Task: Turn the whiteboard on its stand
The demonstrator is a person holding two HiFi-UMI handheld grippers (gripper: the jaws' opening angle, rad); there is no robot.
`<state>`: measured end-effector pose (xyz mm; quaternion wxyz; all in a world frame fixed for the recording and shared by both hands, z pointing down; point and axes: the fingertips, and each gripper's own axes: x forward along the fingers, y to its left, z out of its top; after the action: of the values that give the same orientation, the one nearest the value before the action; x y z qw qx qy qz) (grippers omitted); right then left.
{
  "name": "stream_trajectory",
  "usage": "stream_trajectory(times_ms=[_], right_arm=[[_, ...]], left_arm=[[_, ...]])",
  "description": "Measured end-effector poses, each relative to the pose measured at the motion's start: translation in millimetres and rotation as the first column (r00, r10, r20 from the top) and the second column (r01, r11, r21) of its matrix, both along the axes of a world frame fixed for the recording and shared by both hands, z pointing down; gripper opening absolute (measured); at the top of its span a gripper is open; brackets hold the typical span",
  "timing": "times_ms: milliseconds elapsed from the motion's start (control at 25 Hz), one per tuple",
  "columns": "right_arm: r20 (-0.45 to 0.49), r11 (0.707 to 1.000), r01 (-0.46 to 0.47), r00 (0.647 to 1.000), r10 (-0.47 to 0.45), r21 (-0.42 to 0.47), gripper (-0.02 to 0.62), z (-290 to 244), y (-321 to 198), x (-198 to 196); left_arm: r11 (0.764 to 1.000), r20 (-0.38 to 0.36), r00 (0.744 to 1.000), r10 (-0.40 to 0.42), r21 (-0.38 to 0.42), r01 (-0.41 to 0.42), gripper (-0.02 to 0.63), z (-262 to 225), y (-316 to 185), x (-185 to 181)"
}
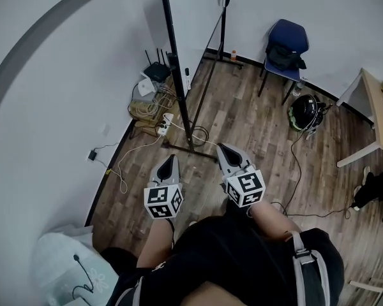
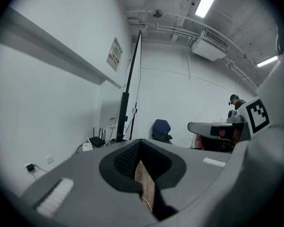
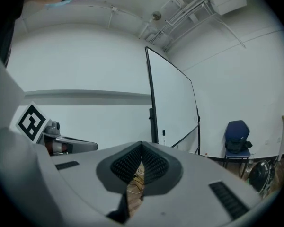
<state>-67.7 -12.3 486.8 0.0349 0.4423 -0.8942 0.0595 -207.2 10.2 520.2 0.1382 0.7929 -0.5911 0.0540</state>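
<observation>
- I am keeping the left claw (image 1: 172, 160) and the right claw (image 1: 224, 149) pinched shut and empty, both hanging short of the board.
- The turning is not looking started. Neither claw is touching the board, so reaching, gripping and swinging it are all remaining.
- The tall black-framed white whiteboard (image 3: 173, 103) is standing upright on its black floor stand (image 1: 190, 146) ahead of me, with its surface blank, near the white wall (image 3: 85, 70).

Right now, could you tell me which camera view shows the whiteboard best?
The right gripper view: the whiteboard shows its white face and frame. The left gripper view catches it nearly edge-on; the head view sees it steeply from above.
</observation>
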Motion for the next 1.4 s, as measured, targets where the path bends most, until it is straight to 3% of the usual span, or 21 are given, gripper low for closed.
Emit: stream_trajectory(times_ms=[360, 600, 800, 960, 1120, 1400], right_arm=[[0.052, 0.998, 0.063, 0.997, -0.064, 0.024, 0.005, -7, -111, 59], [0.077, 0.989, 0.141, 0.987, -0.144, 0.039, 0.005, -23, -175, 77], [0.081, 0.969, 0.245, 0.966, -0.245, 0.015, 0.005, -18, -200, 82], [0.070, 0.948, 0.317, 0.946, -0.316, -0.010, 0.005, -3, -219, 80], [0.094, 0.944, 0.327, 0.942, -0.322, -0.040, 0.005, 3, -233, 71], [0.071, 0.933, 0.359, 0.932, -0.357, -0.017, 0.005, -9, -240, 50]], left_arm=[[0.997, 0.126, 0.990, -0.064, 0.041, 0.059, 0.009, -28, -106, 58], [0.989, 0.094, 0.984, -0.149, 0.018, 0.148, 0.009, -36, -155, 77], [0.966, 0.089, 0.962, -0.258, 0.006, 0.258, 0.009, -32, -172, 85], [0.935, 0.101, 0.932, -0.347, -0.037, 0.352, 0.009, -14, -168, 83], [0.913, 0.122, 0.915, -0.385, -0.096, 0.397, 0.009, 1, -175, 66], [0.902, 0.174, 0.889, -0.424, -0.014, 0.432, 0.009, -19, -209, 36]])
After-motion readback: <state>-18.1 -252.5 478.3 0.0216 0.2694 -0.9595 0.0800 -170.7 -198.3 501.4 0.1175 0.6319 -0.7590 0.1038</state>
